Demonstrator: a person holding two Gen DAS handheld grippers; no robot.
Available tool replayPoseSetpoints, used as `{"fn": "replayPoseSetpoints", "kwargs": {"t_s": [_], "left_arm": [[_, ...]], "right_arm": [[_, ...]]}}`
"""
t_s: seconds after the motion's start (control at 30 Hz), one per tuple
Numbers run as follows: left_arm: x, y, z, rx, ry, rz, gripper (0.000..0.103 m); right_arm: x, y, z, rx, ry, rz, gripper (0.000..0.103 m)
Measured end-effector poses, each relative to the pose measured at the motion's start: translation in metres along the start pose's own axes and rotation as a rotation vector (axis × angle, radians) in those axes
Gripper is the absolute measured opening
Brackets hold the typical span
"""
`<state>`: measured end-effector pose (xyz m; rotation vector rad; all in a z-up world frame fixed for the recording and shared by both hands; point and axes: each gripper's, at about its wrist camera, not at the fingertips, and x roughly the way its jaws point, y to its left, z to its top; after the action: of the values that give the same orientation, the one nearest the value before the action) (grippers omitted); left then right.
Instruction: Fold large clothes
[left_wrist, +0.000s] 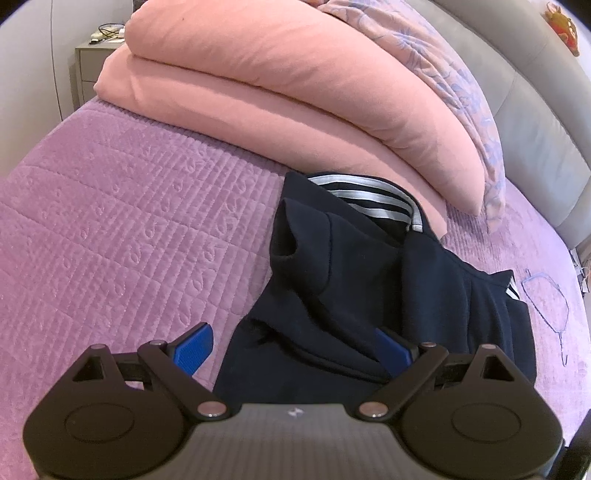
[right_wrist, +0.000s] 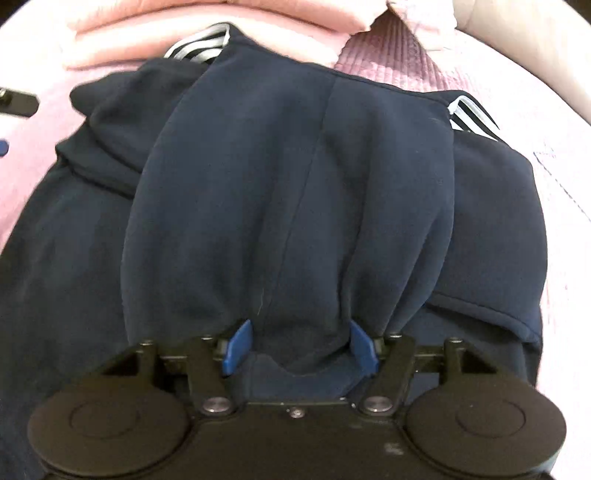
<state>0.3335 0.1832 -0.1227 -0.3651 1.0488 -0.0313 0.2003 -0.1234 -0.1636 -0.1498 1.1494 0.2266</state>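
A dark navy garment (left_wrist: 369, 280) with white stripes at its edge lies bunched on the purple quilted bedspread (left_wrist: 129, 206). My left gripper (left_wrist: 293, 349) is open at its near left corner, with the fabric lying between the blue pads (left_wrist: 194, 347). In the right wrist view the garment (right_wrist: 288, 192) fills the frame in folds. My right gripper (right_wrist: 301, 345) has its blue pads (right_wrist: 238, 345) part closed, with a bunch of the navy fabric gathered between them. Whether it grips the fabric firmly is unclear. A piece of the left gripper (right_wrist: 18, 103) shows at the far left.
A folded pink duvet (left_wrist: 288, 96) lies across the bed right behind the garment, with a floral pillow (left_wrist: 454, 85) and the grey padded headboard (left_wrist: 535, 99) beyond. A bedside cabinet (left_wrist: 86, 70) stands at far left. A thin blue cord (left_wrist: 546, 299) lies on the bedspread at right.
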Motion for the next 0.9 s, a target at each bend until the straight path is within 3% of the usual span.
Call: {"fn": "replayPoseSetpoints", "kwargs": {"t_s": [0.1, 0.17, 0.3, 0.6, 0.9], "left_arm": [[-0.022, -0.011, -0.002, -0.006, -0.016, -0.059, 0.095], [-0.045, -0.027, -0.009, 0.062, -0.04, -0.068, 0.095], [-0.08, -0.042, -0.037, 0.101, -0.053, -0.059, 0.098], [-0.122, -0.037, -0.104, 0.137, 0.015, -0.014, 0.098], [-0.143, -0.007, -0.152, 0.116, 0.039, 0.001, 0.097]], "right_arm": [[-0.007, -0.008, -0.006, 0.044, -0.031, 0.028, 0.075], [-0.017, -0.009, -0.007, 0.058, -0.039, 0.025, 0.072], [-0.071, -0.009, -0.018, 0.131, -0.135, 0.063, 0.069], [-0.183, 0.004, -0.063, 0.157, -0.291, 0.13, 0.073], [-0.214, -0.019, -0.118, 0.326, -0.36, 0.179, 0.074]]}}
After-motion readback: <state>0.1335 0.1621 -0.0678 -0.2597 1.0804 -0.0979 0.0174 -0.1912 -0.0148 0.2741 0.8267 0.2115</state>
